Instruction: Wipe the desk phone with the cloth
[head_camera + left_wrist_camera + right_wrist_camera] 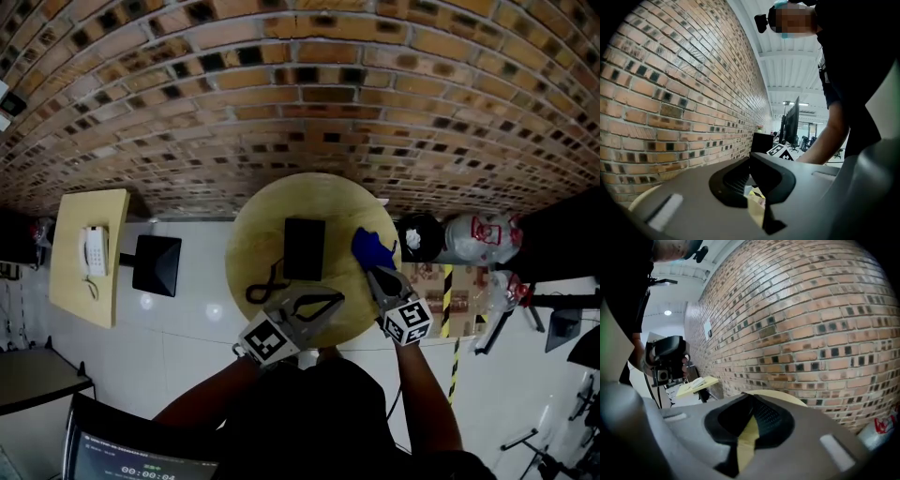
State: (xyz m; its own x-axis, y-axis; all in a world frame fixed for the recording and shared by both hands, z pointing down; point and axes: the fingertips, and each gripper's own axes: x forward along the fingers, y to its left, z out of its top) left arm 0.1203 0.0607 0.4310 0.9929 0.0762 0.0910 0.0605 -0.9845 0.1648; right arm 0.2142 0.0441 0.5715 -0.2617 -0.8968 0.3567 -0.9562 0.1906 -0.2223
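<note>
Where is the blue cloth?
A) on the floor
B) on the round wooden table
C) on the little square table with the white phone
B: the blue cloth lies on the round wooden table, to the right of the black desk phone in the head view and just ahead of the right gripper.

Wall [281,94] rough matt brick; tbl [272,202] smooth wood; cloth [372,248] soft fabric; floor [192,323] glossy.

Head camera high above round table [258,234], steeply down — both gripper cameras low, toward shared brick wall [670,93].
</note>
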